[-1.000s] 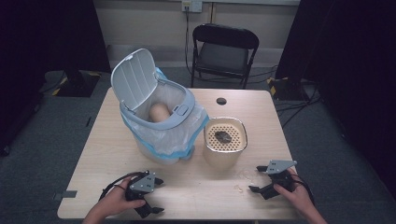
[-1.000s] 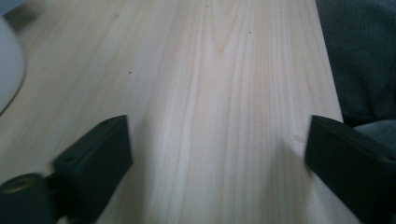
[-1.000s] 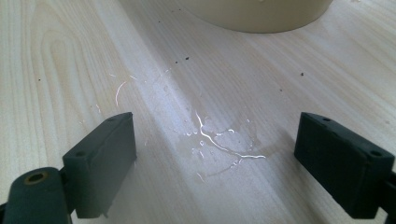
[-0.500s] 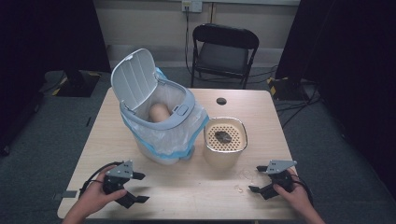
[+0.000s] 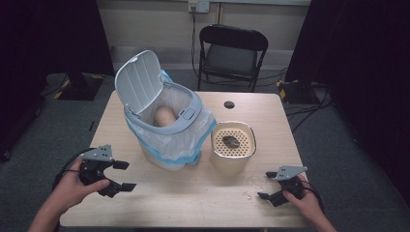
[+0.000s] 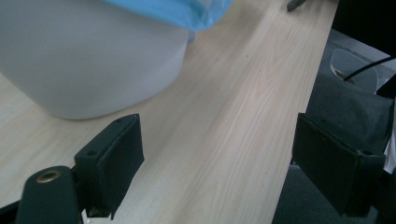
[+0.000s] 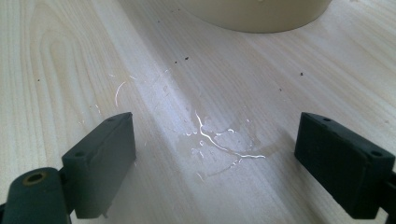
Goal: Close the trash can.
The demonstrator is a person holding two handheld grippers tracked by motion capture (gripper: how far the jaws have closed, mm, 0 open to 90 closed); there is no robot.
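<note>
Two open grippers rest at the near edge of a wooden table (image 5: pixel 203 203) beside a lidded bin and a cream strainer bowl.

The white bin (image 5: pixel 164 123), lined with a blue-edged bag (image 5: pixel 191 142), stands left of the table's centre with its lid (image 5: pixel 138 82) tipped up toward 11 o'clock; a tan rounded object (image 5: pixel 164 116) lies inside. Just beside it at 3 o'clock sits the cream strainer bowl (image 5: pixel 233 145) holding a dark lump (image 5: pixel 231 141). A small black disc (image 5: pixel 229 104) lies at 12 o'clock from the bowl. The left gripper (image 5: pixel 118 176), at 8 o'clock from the bin, has its jaws spread wide and empty. The right gripper (image 5: pixel 268 186), at 5 o'clock from the bowl, is likewise spread, a wet smear (image 7: pixel 219 140) on the wood between its jaws. A black folding chair (image 5: pixel 232 53) stands beyond the table. No writing can be read.
</note>
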